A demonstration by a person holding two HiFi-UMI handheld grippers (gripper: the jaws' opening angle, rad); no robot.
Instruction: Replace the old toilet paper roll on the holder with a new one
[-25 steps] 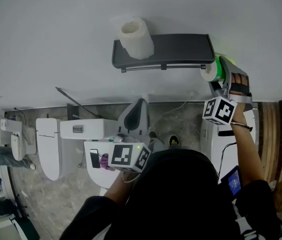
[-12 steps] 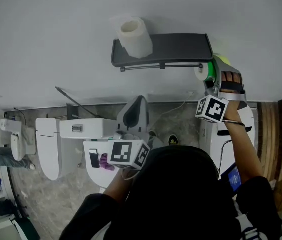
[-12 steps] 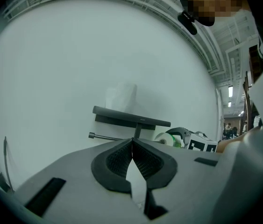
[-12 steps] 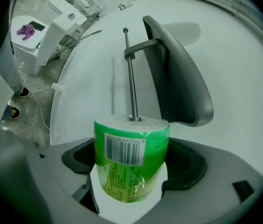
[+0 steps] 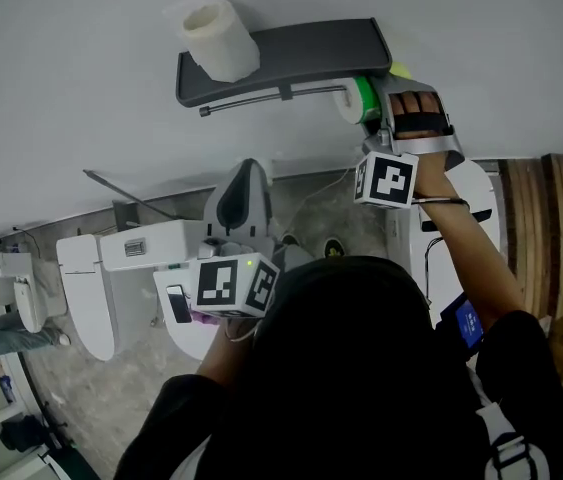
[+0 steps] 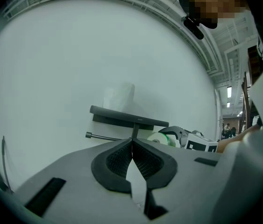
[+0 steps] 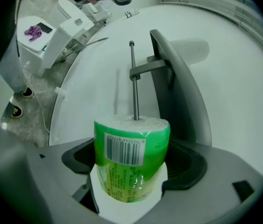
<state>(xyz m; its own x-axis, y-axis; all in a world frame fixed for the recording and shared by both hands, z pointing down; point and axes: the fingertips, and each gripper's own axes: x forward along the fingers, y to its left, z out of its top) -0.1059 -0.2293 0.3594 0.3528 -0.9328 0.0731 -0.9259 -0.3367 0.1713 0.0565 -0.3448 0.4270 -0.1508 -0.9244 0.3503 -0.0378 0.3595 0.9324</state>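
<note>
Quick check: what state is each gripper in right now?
Left gripper: shut, holding nothing.
Right gripper: shut on the green-wrapped toilet paper roll.

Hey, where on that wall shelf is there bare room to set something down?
The shelf is bare from the white roll at its left end across to its right end. Below it, the rod is bare left of the green roll. It is crowded at the right end, where the right gripper holds the green roll on the rod.
</note>
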